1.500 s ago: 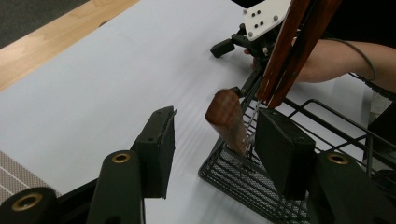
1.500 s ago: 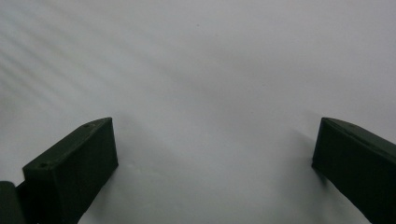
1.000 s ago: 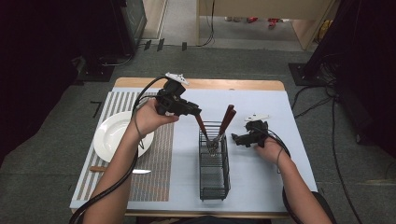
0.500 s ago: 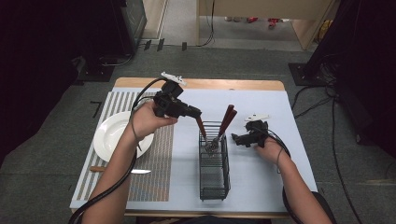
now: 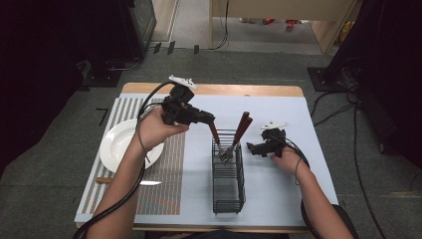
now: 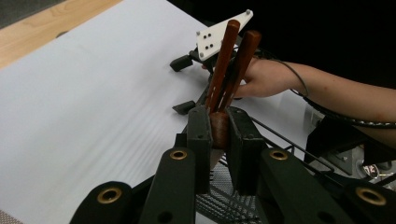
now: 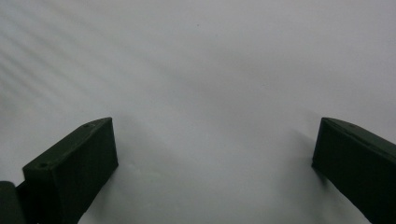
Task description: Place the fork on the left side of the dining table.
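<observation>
A black wire basket (image 5: 229, 184) stands mid-table with several wooden-handled utensils upright in its far end. My left gripper (image 5: 211, 121) reaches in from the left and is shut on one brown wooden handle (image 6: 218, 130), which sits pinched between the two pads. Two more wooden handles (image 6: 231, 60) lean away just beyond it, also seen from above as wooden handles (image 5: 243, 127). My right gripper (image 5: 252, 148) rests low on the white mat to the right of the basket. It is open, and the right gripper (image 7: 215, 158) has only bare white surface between its jaws.
A white plate (image 5: 119, 147) lies on a striped placemat (image 5: 164, 184) at the left, with a wooden-handled knife (image 5: 132, 182) in front of it. The table's wooden far edge (image 5: 214, 89) runs behind the basket. Cables trail from both grippers.
The left gripper has shifted only slightly at the basket's far end. The right hand has kept still.
</observation>
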Demonstrator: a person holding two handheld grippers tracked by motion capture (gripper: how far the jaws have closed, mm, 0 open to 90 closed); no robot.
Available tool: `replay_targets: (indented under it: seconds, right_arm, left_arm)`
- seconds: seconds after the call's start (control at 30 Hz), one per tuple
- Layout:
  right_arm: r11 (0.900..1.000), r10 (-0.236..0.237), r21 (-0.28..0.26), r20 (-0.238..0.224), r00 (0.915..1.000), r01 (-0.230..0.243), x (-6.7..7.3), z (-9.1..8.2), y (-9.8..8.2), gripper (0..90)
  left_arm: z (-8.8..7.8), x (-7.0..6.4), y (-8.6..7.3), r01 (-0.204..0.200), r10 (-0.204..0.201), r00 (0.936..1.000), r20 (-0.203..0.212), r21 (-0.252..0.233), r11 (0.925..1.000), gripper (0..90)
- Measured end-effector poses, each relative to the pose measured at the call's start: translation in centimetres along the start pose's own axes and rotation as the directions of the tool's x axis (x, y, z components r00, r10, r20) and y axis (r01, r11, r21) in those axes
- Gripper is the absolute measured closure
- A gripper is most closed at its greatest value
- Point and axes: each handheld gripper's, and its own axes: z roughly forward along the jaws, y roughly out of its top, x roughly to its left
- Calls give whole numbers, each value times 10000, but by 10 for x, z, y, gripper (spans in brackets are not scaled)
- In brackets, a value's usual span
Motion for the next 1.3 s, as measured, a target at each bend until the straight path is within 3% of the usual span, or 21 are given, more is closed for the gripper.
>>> replay_targets:
  seconds: [0.5,0.73,1.03,1.3]
  right_arm:
    - [10000,2,6,-5,10000,-2,0,0,0,0]
    - [10000,-4,0,2,10000,4,0,0,0,0]
    - [10000,-6,-1,-4,10000,6,0,0,0,0]
    - [10000,-7,-2,-3,10000,7,0,0,0,0]
  left_arm:
    - [-30,-11,2,-236,212,9995,-237,-1090,9938,823]
    - [-48,-15,1,-158,141,9998,-130,-1427,9896,822]
    - [-71,-20,-1,-244,160,9990,-425,-2031,9789,823]
    - [-94,-18,-7,-192,79,9990,-448,-2577,9660,823]
